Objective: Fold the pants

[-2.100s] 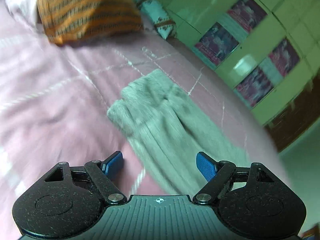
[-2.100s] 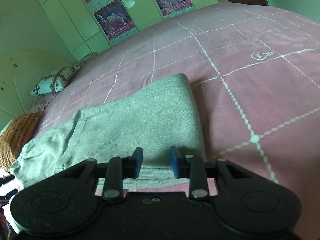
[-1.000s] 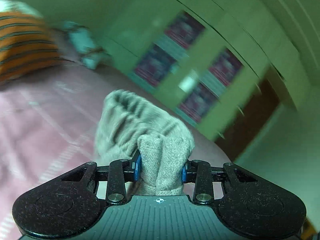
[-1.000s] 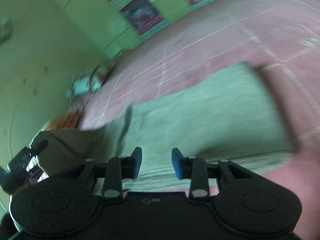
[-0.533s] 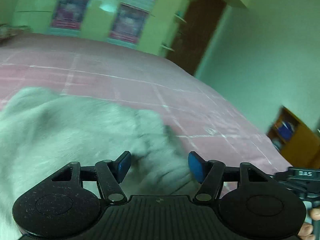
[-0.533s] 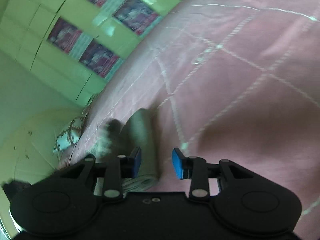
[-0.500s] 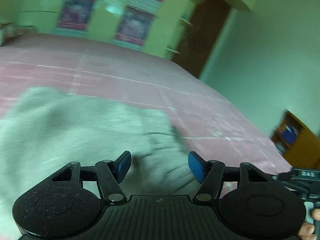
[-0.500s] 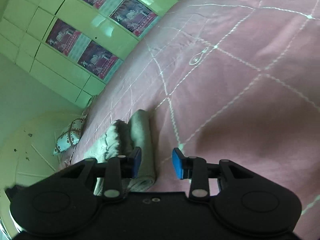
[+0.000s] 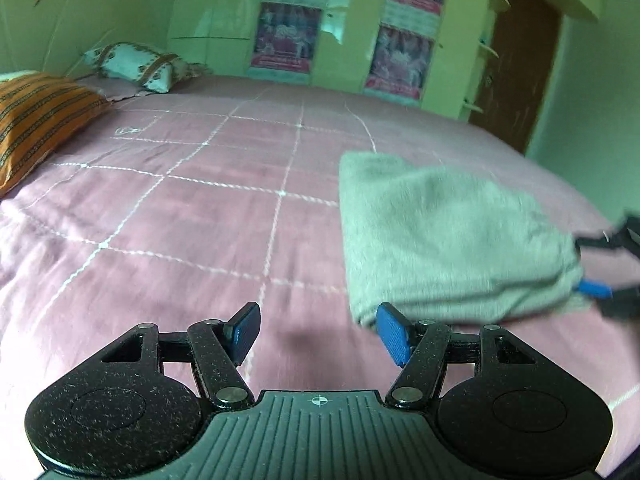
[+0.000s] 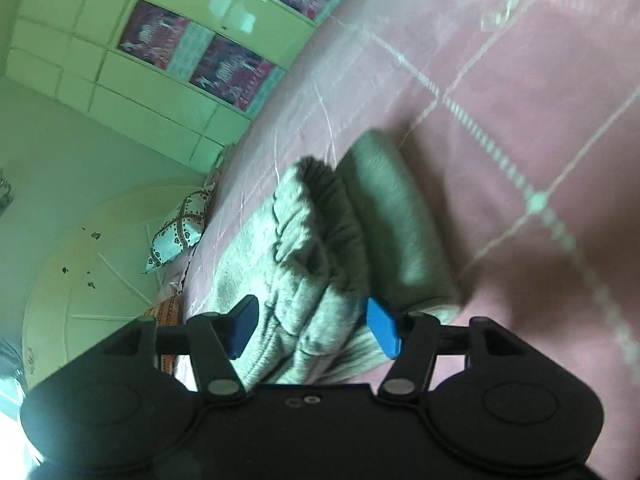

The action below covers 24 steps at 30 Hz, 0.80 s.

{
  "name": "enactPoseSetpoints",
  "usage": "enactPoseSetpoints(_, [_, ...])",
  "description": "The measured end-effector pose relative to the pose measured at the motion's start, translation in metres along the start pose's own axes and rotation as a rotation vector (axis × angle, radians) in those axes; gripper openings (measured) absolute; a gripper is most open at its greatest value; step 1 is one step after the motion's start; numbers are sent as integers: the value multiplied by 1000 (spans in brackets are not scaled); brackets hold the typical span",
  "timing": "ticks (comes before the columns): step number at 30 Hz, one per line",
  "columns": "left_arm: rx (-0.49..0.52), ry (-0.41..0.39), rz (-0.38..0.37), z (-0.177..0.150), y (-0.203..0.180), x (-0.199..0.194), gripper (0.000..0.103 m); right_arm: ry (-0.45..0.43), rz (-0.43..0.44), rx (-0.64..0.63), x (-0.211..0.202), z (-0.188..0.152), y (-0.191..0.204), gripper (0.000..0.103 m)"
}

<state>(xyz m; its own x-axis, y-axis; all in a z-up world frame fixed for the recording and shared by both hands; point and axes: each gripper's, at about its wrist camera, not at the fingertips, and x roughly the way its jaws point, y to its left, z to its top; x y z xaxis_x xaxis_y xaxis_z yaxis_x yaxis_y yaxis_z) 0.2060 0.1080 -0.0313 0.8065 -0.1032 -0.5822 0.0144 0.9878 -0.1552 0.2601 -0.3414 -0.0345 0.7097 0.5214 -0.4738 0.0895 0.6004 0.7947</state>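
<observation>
The grey pants [image 9: 448,236] lie folded into a compact stack on the pink bedspread [image 9: 200,208], right of centre in the left wrist view. My left gripper [image 9: 318,336] is open and empty, just left of the stack's near corner. In the right wrist view the folded pants [image 10: 340,248] show their gathered waistband and stacked layers. My right gripper [image 10: 316,326] is open, its jaws on either side of the near edge of the stack, not closed on it. The right gripper also shows at the stack's right end in the left wrist view [image 9: 600,276].
An orange striped pillow [image 9: 36,120] and a white patterned pillow [image 9: 140,64] lie at the head of the bed. Green wardrobe doors with posters [image 9: 348,28] and a brown door [image 9: 516,64] stand behind the bed.
My left gripper carried the held pants end over onto the rest, let go and drew back to the left. My right gripper opened wider around the stack's edge.
</observation>
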Motion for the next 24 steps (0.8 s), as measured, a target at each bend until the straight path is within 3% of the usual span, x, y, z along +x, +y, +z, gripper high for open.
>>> enactPoseSetpoints(4, [83,10,-25,-2,-27,23,64,24,-83,11,24,5,14,41])
enactPoseSetpoints(5, [92,12,-35,0,-31,27,64,27,-104,-15,27,4,20,24])
enactPoseSetpoints(7, [99,13,-61,3,-39,36,64,5,-118,-135,26,2,47,19])
enactPoseSetpoints(10, [78,4,-55,5,-43,43,64,-48,-30,-265,17,3,99,18])
enactPoseSetpoints(12, [17,-35,10,6,-39,42,64,-77,25,-306,9,7,128,18])
enactPoseSetpoints(15, [-59,-90,16,3,-30,30,64,-126,94,-326,-9,13,148,18])
enactPoseSetpoints(18, [-67,-65,5,-3,-29,29,68,-145,27,-305,-15,13,116,18])
enactPoseSetpoints(21, [-57,-17,-12,-9,-33,33,69,-77,-153,-146,8,10,35,18])
enactPoseSetpoints(22, [-47,-17,-8,-12,-35,32,69,-68,-165,-53,11,7,9,18])
enactPoseSetpoints(24, [-44,-11,-2,-14,-36,30,69,-86,-75,56,4,3,-16,19])
